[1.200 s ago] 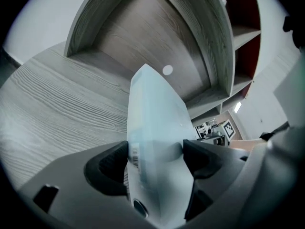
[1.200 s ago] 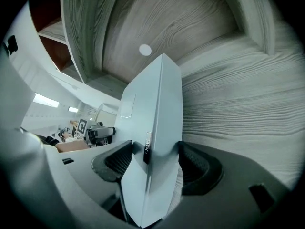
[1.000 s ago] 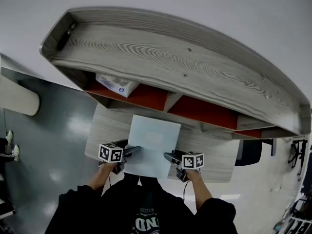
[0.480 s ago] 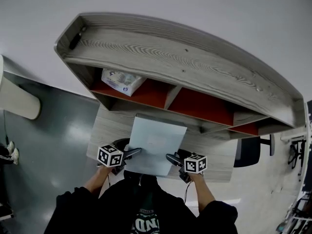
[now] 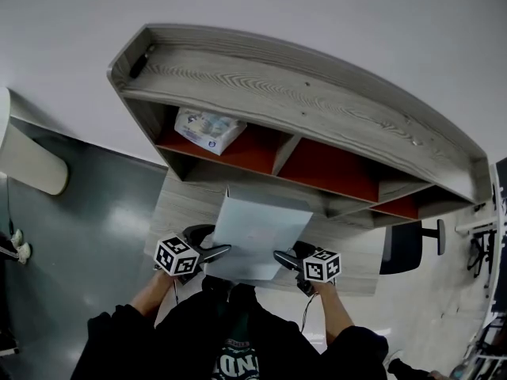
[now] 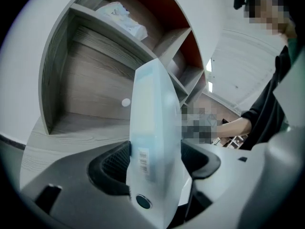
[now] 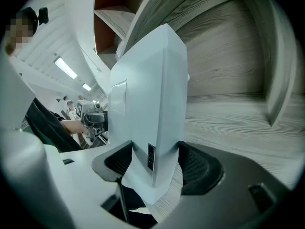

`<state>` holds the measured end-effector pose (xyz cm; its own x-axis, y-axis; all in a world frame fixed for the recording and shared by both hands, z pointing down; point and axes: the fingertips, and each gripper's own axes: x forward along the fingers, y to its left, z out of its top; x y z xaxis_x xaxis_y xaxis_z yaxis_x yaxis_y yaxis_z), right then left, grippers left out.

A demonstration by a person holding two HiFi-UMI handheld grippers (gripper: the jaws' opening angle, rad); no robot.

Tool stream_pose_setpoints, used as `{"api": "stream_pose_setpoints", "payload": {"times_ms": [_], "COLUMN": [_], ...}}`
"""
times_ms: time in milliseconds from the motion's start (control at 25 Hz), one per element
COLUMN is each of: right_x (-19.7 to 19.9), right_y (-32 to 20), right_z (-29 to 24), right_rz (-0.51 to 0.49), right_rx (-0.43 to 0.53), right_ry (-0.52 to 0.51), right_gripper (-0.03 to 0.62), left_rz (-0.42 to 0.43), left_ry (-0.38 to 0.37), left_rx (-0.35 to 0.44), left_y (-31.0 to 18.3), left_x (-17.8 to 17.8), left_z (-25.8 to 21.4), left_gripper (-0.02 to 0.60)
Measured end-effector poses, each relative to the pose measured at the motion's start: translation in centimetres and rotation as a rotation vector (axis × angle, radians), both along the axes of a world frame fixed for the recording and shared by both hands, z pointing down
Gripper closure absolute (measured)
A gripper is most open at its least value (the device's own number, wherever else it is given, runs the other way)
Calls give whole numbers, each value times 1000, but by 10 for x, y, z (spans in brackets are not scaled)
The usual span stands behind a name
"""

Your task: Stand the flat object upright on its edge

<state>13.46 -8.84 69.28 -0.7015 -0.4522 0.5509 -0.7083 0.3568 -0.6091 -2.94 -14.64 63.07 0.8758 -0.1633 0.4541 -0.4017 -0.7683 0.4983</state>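
Wood-grain counter (image 5: 176, 206) against a plain wall (image 5: 333, 14), grey floor (image 5: 79, 188) to its left; work is at the counter's front edge.

1. Left tongs (image 5: 219, 252): on the near left side of the case (image 5: 257, 229). The left gripper view shows the case filling the gap between the two pads, a barcode label just above them. The jaws are closing on it and stand wide, because the case is thick.

2. Right tongs (image 5: 280, 256): on the near right side of the same case, opposite the left pair. The right gripper view shows both pads against its faces, a firm pinch.

3. Case: pale, flat and square, held by its near edge and reaching toward the shelf unit (image 5: 301, 93). Its broad face shows to the head camera, so it is tilted, not upright. Whether its far edge bears on the counter cannot be made out.

4. Judgement: a grip at two matched points on one edge keeps the case from twisting while it is swung up. The far edge would then serve as the foot.

5. Beyond: the shelf unit's red-backed compartments stand close behind the case. A packet (image 5: 209, 129) lies in the left one, well clear.

6. Risk, as judged: little room between case and shelf unit once the case stands up.
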Motion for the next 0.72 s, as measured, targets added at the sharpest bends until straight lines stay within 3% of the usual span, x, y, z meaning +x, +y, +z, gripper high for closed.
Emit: {"api": "stream_pose_setpoints", "payload": {"times_ms": [240, 560, 720], "right_x": [0, 0, -3], "right_y": [4, 7, 8], "right_z": [-15, -23, -25], "right_rz": [-52, -116, -134], "right_rx": [76, 154, 188], "right_ry": [52, 163, 201], "right_gripper": [319, 319, 319], "left_rz": [98, 243, 275], "left_ry": [13, -85, -136], "left_rx": [108, 306, 355], "left_y": [12, 29, 33], "left_x": [1, 2, -6], "left_z": [-33, -53, -47], "left_gripper": [254, 277, 293]}}
